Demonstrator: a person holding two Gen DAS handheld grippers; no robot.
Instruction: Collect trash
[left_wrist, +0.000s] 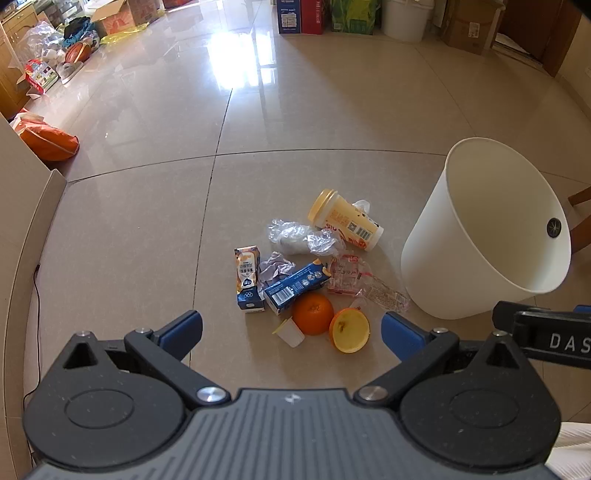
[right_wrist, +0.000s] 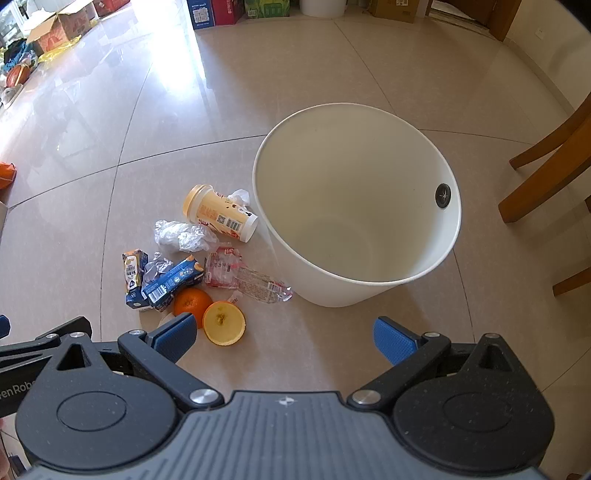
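A pile of trash lies on the tiled floor left of a white bin (left_wrist: 480, 236) (right_wrist: 354, 206), whose inside shows nothing. The pile holds a yellow cup (left_wrist: 343, 219) (right_wrist: 219, 214), crumpled clear plastic (left_wrist: 303, 238) (right_wrist: 181, 236), two milk cartons (left_wrist: 247, 280) (left_wrist: 295, 288) (right_wrist: 135, 277) (right_wrist: 171, 282), a clear wrapper (left_wrist: 365, 286) (right_wrist: 251, 278), an orange (left_wrist: 313, 314) (right_wrist: 190, 301), an orange half (left_wrist: 349, 330) (right_wrist: 224, 323) and a small white cup (left_wrist: 291, 332). My left gripper (left_wrist: 291, 332) hangs open above the fruit. My right gripper (right_wrist: 284, 338) is open, near the bin's front.
Boxes, bags and a ball (left_wrist: 77, 51) line the far left wall. More cartons and a white bucket (left_wrist: 406, 18) stand at the back. Wooden chair legs (right_wrist: 546, 162) rise right of the bin. An orange bag (left_wrist: 48, 140) lies at left.
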